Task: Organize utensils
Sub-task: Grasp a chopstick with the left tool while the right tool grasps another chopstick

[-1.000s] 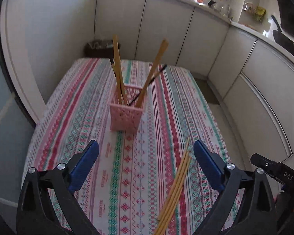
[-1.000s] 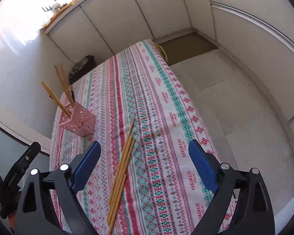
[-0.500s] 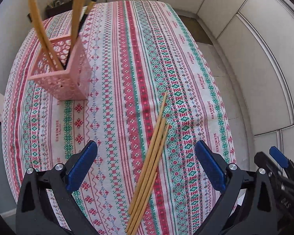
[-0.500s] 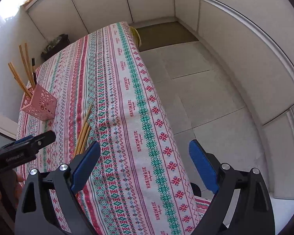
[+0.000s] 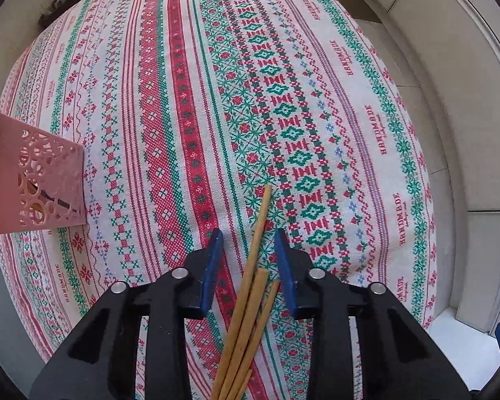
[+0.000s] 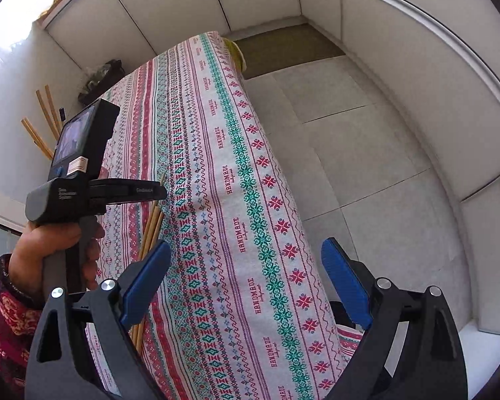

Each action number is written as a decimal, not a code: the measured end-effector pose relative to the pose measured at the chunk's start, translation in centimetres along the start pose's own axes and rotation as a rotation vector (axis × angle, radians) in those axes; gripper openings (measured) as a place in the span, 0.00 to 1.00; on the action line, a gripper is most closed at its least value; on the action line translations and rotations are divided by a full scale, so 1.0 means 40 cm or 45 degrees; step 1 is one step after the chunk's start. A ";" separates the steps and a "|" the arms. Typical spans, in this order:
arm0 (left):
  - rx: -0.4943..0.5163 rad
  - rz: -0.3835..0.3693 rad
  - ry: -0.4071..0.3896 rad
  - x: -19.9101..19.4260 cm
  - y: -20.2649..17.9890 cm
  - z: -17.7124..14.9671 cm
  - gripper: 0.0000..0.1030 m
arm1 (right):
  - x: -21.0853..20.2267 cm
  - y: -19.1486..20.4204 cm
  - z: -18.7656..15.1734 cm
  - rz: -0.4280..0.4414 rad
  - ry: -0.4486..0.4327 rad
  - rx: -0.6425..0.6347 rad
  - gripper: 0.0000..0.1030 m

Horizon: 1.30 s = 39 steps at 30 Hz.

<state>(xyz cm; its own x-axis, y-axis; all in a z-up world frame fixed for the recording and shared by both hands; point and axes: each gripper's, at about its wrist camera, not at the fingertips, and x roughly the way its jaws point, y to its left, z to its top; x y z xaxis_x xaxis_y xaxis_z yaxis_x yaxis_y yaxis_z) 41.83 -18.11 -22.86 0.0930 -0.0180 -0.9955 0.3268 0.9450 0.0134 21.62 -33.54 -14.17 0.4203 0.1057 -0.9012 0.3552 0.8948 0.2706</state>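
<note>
A bundle of several wooden chopsticks point(image 5: 250, 286) lies on the striped tablecloth point(image 5: 190, 100). My left gripper point(image 5: 248, 236) points straight down over the bundle, its blue pads on either side of the far ends. Its jaws are closing, with gaps still showing between pads and sticks. A pink perforated holder point(image 5: 40, 180) stands at the left edge with more chopsticks point(image 6: 45, 113) in it. My right gripper point(image 6: 246, 250) hangs open and empty over the table's right side. In the right wrist view the bundle of chopsticks point(image 6: 151, 226) shows beneath the hand point(image 6: 50, 253) that holds the left gripper.
The table's right edge point(image 6: 283, 200) drops to a grey tiled floor point(image 6: 366, 166). White cabinet fronts point(image 6: 416, 83) curve around the room. A dark basket point(image 6: 100, 80) sits beyond the table's far end.
My left gripper came down and across from the holder to the loose chopsticks, tipped to point down, and its jaws narrowed around them. The right gripper barely moved.
</note>
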 end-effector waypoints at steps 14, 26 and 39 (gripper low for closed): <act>-0.079 -0.029 -0.239 -0.117 0.189 -0.201 0.04 | 0.115 0.071 0.002 0.127 0.181 0.065 0.83; -0.197 -0.205 -0.436 -0.282 0.340 -0.391 0.04 | 0.278 0.254 0.011 0.273 0.346 0.063 0.31; -0.237 -0.244 -0.469 -0.308 0.433 -0.428 0.04 | 0.363 0.322 0.044 0.157 0.369 0.037 0.30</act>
<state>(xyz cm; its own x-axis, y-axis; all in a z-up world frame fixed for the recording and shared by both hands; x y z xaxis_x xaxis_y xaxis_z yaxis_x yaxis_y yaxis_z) 30.25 4.05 -11.98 0.3867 -0.2815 -0.8782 0.1990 0.9553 -0.2186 33.77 -21.25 -23.18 0.2082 0.3358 -0.9187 0.3420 0.8550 0.3900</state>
